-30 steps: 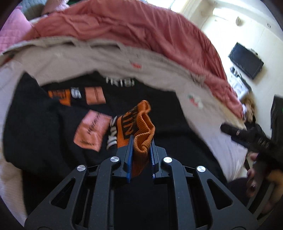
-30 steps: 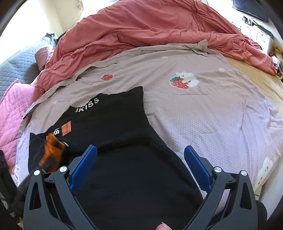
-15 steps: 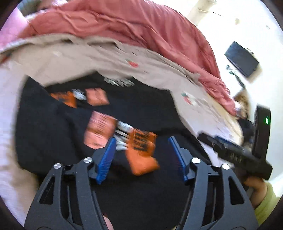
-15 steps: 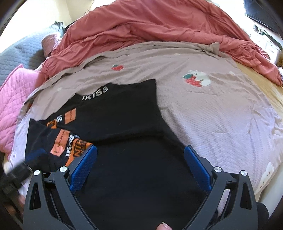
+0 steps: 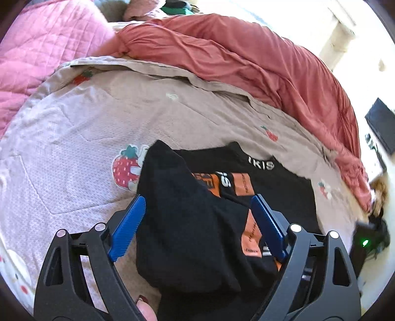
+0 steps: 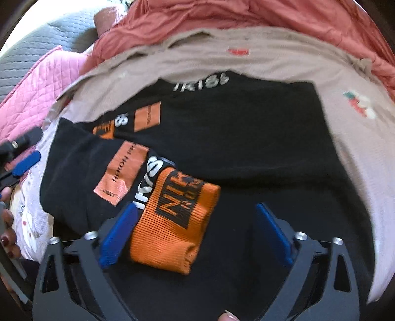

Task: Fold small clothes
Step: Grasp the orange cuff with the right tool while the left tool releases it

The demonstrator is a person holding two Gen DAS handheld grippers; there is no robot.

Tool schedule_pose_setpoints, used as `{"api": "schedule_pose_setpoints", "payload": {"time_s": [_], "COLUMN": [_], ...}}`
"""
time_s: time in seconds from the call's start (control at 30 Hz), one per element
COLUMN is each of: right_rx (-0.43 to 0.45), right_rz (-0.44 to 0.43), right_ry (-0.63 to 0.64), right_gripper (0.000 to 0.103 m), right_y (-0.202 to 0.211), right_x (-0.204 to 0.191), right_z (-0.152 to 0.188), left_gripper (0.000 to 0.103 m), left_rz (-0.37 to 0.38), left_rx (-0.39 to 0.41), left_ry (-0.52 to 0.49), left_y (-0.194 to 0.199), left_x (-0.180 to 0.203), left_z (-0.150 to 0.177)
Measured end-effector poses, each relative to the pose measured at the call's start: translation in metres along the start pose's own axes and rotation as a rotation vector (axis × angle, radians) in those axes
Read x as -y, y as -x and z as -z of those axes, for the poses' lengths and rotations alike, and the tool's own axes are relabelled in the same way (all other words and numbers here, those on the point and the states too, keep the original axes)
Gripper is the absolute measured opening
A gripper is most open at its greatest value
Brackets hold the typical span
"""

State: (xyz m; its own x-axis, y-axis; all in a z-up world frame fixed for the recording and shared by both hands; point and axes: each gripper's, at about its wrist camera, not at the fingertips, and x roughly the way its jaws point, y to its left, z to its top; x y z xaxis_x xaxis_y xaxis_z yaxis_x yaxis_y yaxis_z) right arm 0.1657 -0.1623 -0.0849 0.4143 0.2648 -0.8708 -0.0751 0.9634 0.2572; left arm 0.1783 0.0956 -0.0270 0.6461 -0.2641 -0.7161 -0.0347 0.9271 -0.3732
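Only rightward: orange cuff (image 6: 175, 219) on black garment (image 6: 246, 138).

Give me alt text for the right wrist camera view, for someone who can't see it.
An orange ribbed cuff of a black top lies folded across the garment, between the closing blue pads of the right gripper, which do not yet press it. The top lies on a beige strawberry-print sheet, with a pink-red duvet behind.

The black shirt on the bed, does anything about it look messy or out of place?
Yes. On the black shirt, the sleeve with the orange cuff lies folded slantwise across the body, the cuff askew on the front rather than squared to an edge. Nothing looks damaged or spilled.
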Motion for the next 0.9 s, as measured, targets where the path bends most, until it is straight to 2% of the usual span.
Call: {"api": "schedule_pose_setpoints", "payload": {"time_s": [0.1,0.13,0.17,0.2,0.23,0.27,0.37,0.5,0.57,0.7,0.9], "right_rx": [0.017,0.035,0.050,0.064,0.081,0.095,0.155,0.220,0.233,0.214,0.163], "right_rz": [-0.071,-0.070,-0.063,-0.055,-0.055,-0.061,-0.074,0.013,0.100,0.209,0.255], "right_ry": [0.046,0.082,0.102,0.121,0.129,0.124,0.121,0.187,0.225,0.232,0.241], "right_gripper": [0.068,0.054,0.035,0.024,0.008,0.005,0.005,0.005,0.004,0.004,0.005], "right_y": [0.002,0.006,0.010,0.015,0.022,0.029,0.054,0.083,0.090,0.084,0.057], "right_x": [-0.014,-0.021,-0.023,-0.024,-0.023,-0.021,-0.011,-0.001,0.009,0.037,0.063], "right_z": [0.004,0.006,0.006,0.006,0.004,0.000,-0.015,-0.039,-0.053,-0.074,-0.085], "left_gripper": [0.083,0.083,0.083,0.083,0.083,0.083,0.083,0.083,0.083,0.083,0.083], "left_rz": [-0.003,-0.004,-0.004,-0.003,-0.004,-0.010,-0.010,0.009,0.019,0.035,0.049], "left_rx": [0.004,0.006,0.007,0.008,0.012,0.020,0.040,0.067,0.075,0.071,0.052], "left_ry": [0.021,0.030,0.037,0.046,0.052,0.063,0.103,0.144,0.141,0.094,-0.048], "left_y": [0.000,0.001,0.000,0.000,0.000,0.001,0.004,0.008,0.008,-0.002,-0.025], "left_x": [-0.007,-0.010,-0.012,-0.014,-0.015,-0.019,-0.027,-0.036,-0.035,-0.020,0.016], "left_z": [-0.004,-0.004,-0.005,-0.006,-0.007,-0.008,-0.010,-0.011,-0.011,-0.009,0.002]}}
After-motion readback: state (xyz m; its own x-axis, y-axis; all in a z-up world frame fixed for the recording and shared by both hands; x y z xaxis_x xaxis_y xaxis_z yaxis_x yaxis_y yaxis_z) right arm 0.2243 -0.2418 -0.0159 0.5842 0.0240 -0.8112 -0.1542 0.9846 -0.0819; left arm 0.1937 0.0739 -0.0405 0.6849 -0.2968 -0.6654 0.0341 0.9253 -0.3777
